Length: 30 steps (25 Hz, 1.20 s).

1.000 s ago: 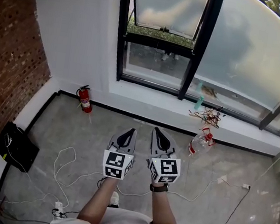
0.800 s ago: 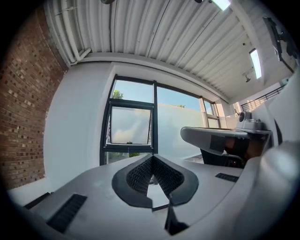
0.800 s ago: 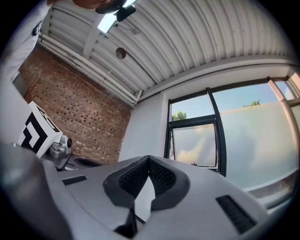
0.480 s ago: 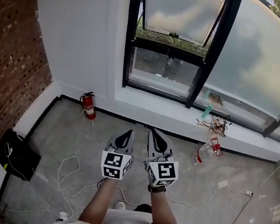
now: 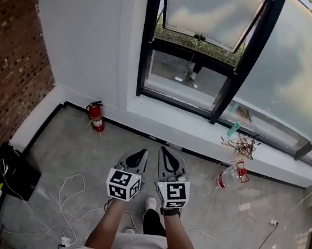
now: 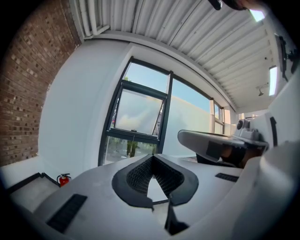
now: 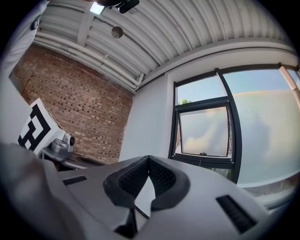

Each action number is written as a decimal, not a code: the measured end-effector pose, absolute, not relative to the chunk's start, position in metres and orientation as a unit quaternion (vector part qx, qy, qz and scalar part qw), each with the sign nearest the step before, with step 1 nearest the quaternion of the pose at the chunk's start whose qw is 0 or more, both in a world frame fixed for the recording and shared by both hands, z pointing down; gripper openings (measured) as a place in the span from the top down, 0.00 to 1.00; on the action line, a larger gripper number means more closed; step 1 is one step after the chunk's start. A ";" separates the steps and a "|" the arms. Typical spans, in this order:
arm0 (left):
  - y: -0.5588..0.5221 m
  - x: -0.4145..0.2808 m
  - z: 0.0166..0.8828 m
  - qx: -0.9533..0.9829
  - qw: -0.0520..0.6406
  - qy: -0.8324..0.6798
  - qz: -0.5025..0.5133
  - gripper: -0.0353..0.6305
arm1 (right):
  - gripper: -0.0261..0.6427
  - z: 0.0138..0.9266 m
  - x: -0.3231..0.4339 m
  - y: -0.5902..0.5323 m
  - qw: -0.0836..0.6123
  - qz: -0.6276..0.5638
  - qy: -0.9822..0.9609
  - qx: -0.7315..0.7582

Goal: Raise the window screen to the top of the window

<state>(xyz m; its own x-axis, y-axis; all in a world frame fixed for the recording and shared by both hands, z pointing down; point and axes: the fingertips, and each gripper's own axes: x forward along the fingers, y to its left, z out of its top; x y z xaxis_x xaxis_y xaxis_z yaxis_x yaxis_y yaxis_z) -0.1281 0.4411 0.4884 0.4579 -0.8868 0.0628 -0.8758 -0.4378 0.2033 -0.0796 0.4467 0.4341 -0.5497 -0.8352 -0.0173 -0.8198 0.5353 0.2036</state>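
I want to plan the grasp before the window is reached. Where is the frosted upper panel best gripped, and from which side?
Probably the small dark handle at the middle of the bottom edge of the panel, approached level from the room side. It is the only part that sticks out; the rest looks flat and too broad for the jaws.

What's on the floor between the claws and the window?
Just bare grey floor, in the head view, from the left claw and right claw to the window.
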 end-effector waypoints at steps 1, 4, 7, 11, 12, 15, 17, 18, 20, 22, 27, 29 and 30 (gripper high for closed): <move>0.425 -0.129 0.488 0.850 0.107 -0.515 -0.028 0.95 | 0.96 0.436 -0.082 0.430 0.041 -0.098 -0.875 0.472; 0.371 -0.134 0.478 0.847 0.098 -0.522 -0.024 0.95 | 0.96 0.435 -0.085 0.380 0.033 -0.099 -0.878 0.466; 0.317 -0.129 0.460 0.843 0.076 -0.532 -0.017 0.95 | 0.96 0.420 -0.072 0.319 0.021 -0.102 -0.879 0.465; 0.251 -0.120 0.444 0.837 0.054 -0.545 -0.014 0.95 | 0.96 0.392 -0.058 0.248 -0.005 -0.120 -0.888 0.444; 0.234 -0.117 0.442 0.836 0.053 -0.547 -0.012 0.95 | 0.96 0.389 -0.057 0.233 -0.005 -0.124 -0.890 0.439; 0.188 -0.109 0.440 0.830 0.056 -0.554 -0.018 0.95 | 0.96 0.387 -0.047 0.192 0.001 -0.129 -0.895 0.427; 0.161 -0.101 0.440 0.827 0.055 -0.559 -0.022 0.95 | 0.96 0.388 -0.038 0.162 0.002 -0.128 -0.896 0.426; 0.150 -0.098 0.441 0.826 0.054 -0.560 -0.020 0.95 | 0.96 0.390 -0.033 0.149 0.001 -0.124 -0.897 0.424; 0.129 -0.093 0.449 0.825 0.057 -0.562 -0.008 0.95 | 0.96 0.400 -0.027 0.126 0.002 -0.110 -0.900 0.422; 0.110 -0.094 0.458 0.822 0.064 -0.566 0.004 0.95 | 0.96 0.412 -0.026 0.109 0.007 -0.094 -0.904 0.418; 0.058 -0.097 0.465 0.819 0.069 -0.570 0.013 0.95 | 0.96 0.424 -0.026 0.068 0.007 -0.085 -0.905 0.416; 0.033 -0.092 0.470 0.825 0.069 -0.560 0.014 0.95 | 0.96 0.429 -0.020 0.045 0.008 -0.085 -0.900 0.427; 0.020 -0.089 0.474 0.828 0.071 -0.556 0.014 0.95 | 0.96 0.432 -0.017 0.032 0.011 -0.084 -0.897 0.434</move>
